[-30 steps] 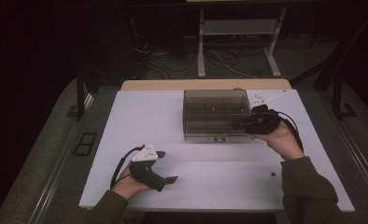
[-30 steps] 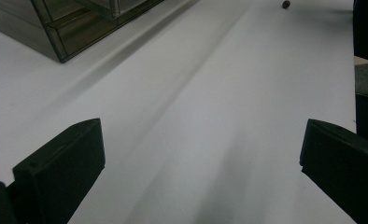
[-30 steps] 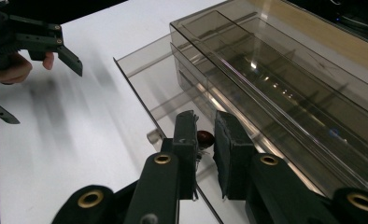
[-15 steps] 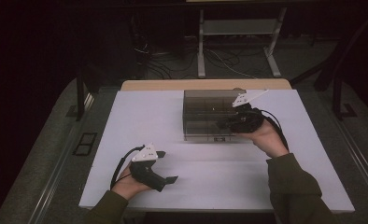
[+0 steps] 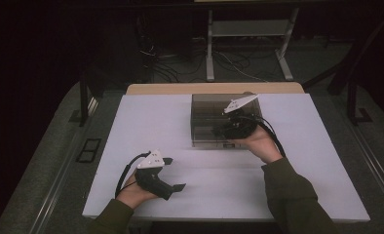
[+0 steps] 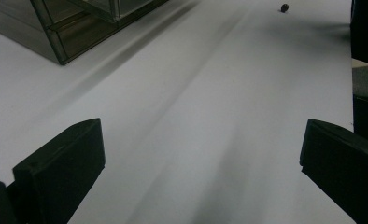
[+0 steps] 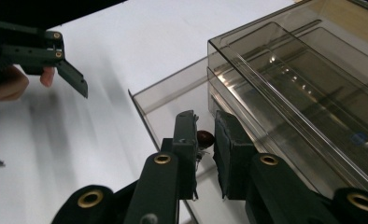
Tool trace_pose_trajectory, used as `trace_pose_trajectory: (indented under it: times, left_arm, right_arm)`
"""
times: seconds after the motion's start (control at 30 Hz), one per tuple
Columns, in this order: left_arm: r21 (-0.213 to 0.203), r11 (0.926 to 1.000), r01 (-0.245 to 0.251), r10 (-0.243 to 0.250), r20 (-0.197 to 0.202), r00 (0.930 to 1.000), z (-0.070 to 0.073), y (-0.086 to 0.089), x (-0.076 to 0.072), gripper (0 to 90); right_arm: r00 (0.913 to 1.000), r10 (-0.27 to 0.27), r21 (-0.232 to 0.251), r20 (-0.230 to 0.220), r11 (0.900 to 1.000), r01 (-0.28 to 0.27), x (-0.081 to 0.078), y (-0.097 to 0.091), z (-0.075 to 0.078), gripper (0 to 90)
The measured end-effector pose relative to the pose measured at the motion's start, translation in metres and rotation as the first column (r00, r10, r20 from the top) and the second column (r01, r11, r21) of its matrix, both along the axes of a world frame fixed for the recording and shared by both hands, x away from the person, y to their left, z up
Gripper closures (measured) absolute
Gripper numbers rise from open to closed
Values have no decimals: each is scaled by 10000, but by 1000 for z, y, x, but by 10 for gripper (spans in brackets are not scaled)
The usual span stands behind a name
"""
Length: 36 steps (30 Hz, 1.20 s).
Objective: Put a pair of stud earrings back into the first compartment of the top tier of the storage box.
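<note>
Jaws of the right gripper (image 7: 205, 140) stand nearly shut on a small dark round thing (image 7: 205, 137), pinched between the pads so it can be carried. It hangs just above the pulled-out bottom drawer (image 7: 166, 109) of the smoky plastic drawer box (image 5: 219, 119), probably to be dropped in there. The left gripper (image 5: 178, 186) rests on the white table (image 5: 146, 122) near the front edge, wide open and empty, well apart from the box, out of the way.

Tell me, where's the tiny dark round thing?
In the right gripper view the small dark round thing sits between the right gripper jaws, over the pulled-out drawer of the smoky clear box.
</note>
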<state>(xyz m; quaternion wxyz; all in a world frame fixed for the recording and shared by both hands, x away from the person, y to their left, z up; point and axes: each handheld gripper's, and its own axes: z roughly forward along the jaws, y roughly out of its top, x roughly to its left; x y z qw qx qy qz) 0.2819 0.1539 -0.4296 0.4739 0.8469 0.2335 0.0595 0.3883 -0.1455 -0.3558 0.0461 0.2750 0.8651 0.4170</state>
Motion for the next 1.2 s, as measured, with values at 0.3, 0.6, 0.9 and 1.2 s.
trace_pose_trajectory:
  times: [0.3, 0.6, 0.9, 1.2]
  left_arm:
    - [53, 10000, 61, -61, 9, 10000, 0, 0, 0, 0]
    - [74, 10000, 64, -64, 7, 10000, 0, 0, 0, 0]
    - [100, 9999, 55, -56, 9, 10000, 0, 0, 0, 0]
    - [156, 9998, 86, -87, 44, 10000, 0, -1, 0, 0]
  right_arm:
    - [9997, -120, -376, -215, 9992, 112, 7, 12, -8, 718]
    - [9994, -325, -39, -88, 9995, 325, 2, -1, -1, 544]
    - [9994, -324, 271, 114, 9991, 321, -12, -25, 6, 402]
    - [9980, -596, 415, 206, 9974, 587, -25, -58, 11, 363]
